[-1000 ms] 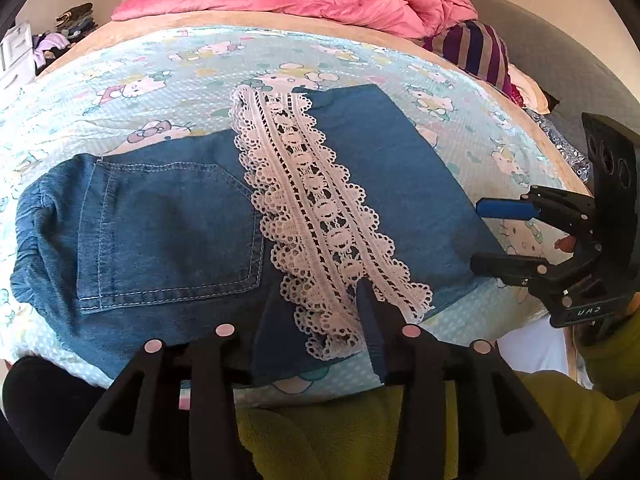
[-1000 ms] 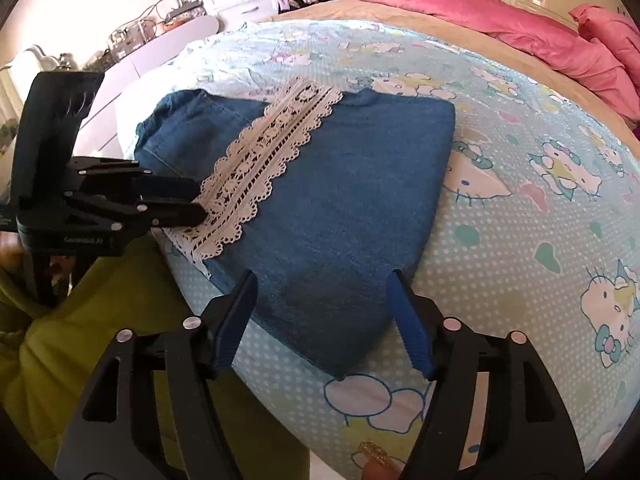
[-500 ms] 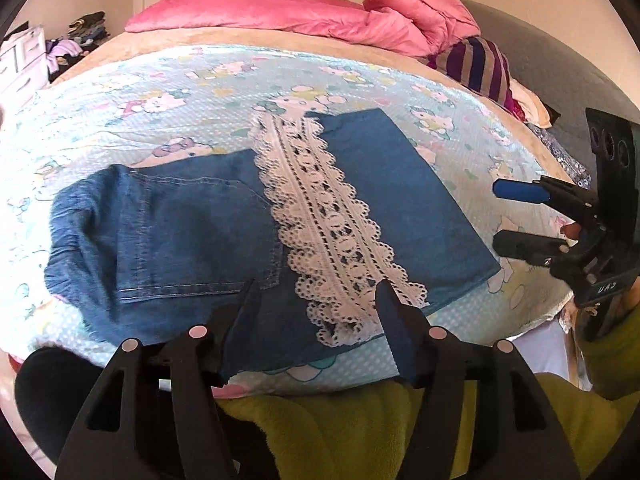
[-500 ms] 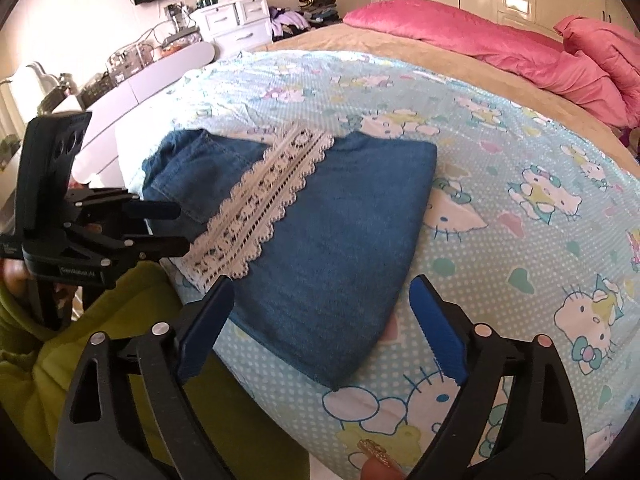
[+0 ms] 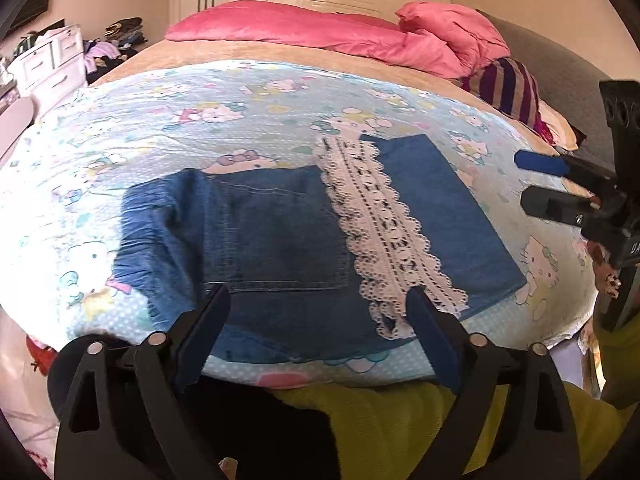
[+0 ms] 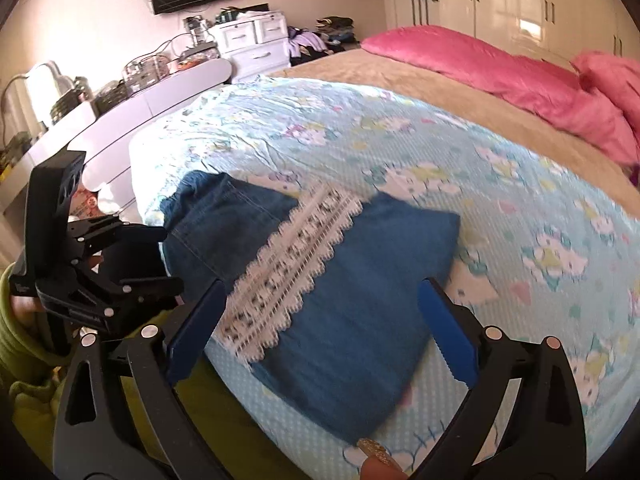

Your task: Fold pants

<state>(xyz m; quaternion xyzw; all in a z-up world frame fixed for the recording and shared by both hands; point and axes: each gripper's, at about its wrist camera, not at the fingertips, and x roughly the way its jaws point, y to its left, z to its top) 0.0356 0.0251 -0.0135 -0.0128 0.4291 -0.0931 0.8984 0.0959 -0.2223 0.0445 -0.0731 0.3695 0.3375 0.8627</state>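
Both hand-held grippers, left (image 5: pixel 316 344) and right (image 6: pixel 320 332), just spread apart, clear of the folded pants (image 5: pixel 304 240); no lettering legible.

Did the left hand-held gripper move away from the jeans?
Yes. The left hand-held gripper has pulled back toward the bed's near edge: its tips sat over the jeans near the lace strip, and now reach only their near hem. Its jaws have just been opening, nothing between them.
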